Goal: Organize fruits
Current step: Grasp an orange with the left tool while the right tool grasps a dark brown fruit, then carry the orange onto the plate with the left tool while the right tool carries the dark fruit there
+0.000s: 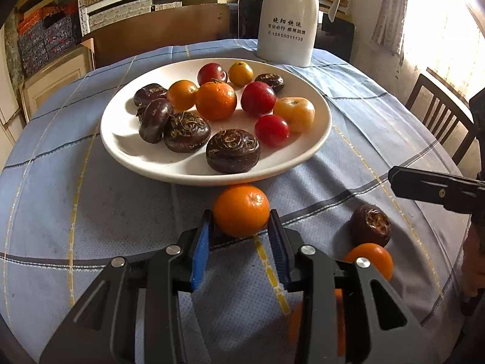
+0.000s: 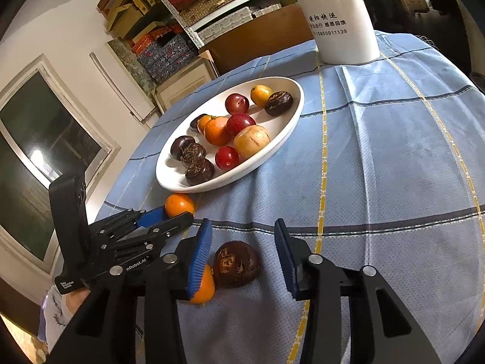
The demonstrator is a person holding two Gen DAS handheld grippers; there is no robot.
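Left tongs (image 1: 239,227) clamped on tangerine (image 1: 241,210) just below plate (image 1: 127,151); next lift onto plate. Right tongs (image 2: 242,251) open around water chestnut (image 2: 236,264), not gripping yet.

Left tongs (image 1: 240,233) clamping orange (image 1: 241,210), white plate (image 1: 127,148) of fruit beyond

Table (image 1: 91,212): plate (image 1: 127,151), jug (image 1: 285,30), loose fruit.

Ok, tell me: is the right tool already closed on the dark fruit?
No, the right tool stands open around the dark fruit, with a clear gap on its right side.
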